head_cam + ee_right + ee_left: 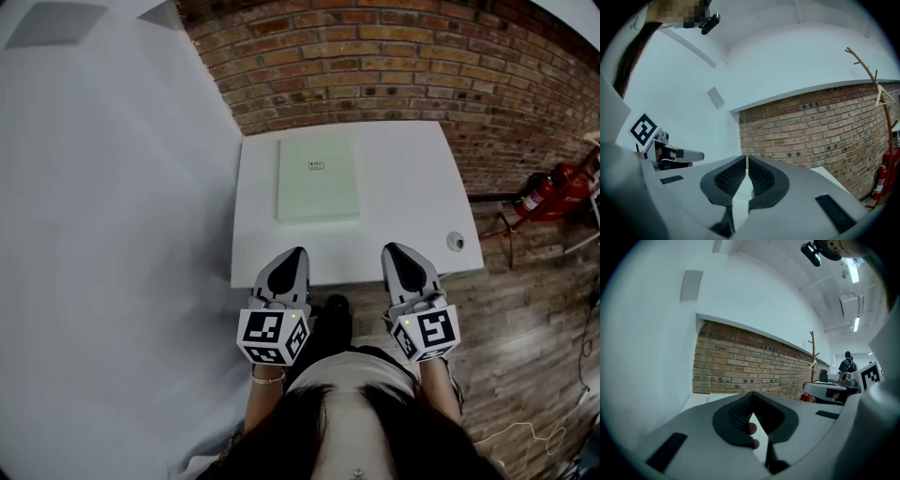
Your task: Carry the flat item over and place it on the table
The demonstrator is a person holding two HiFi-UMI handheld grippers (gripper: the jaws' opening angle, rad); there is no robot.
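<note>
Two empty claws pressed together, left gripper [292, 255] and right gripper [394, 251]; pale green pad [318, 178] ahead, long axis running away (nearer left).

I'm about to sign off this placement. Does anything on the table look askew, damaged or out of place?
Nothing stands out. The pale green flat item lies flat on the white table, its edges roughly in line with the table's. The left gripper and right gripper are shut and empty.
</note>
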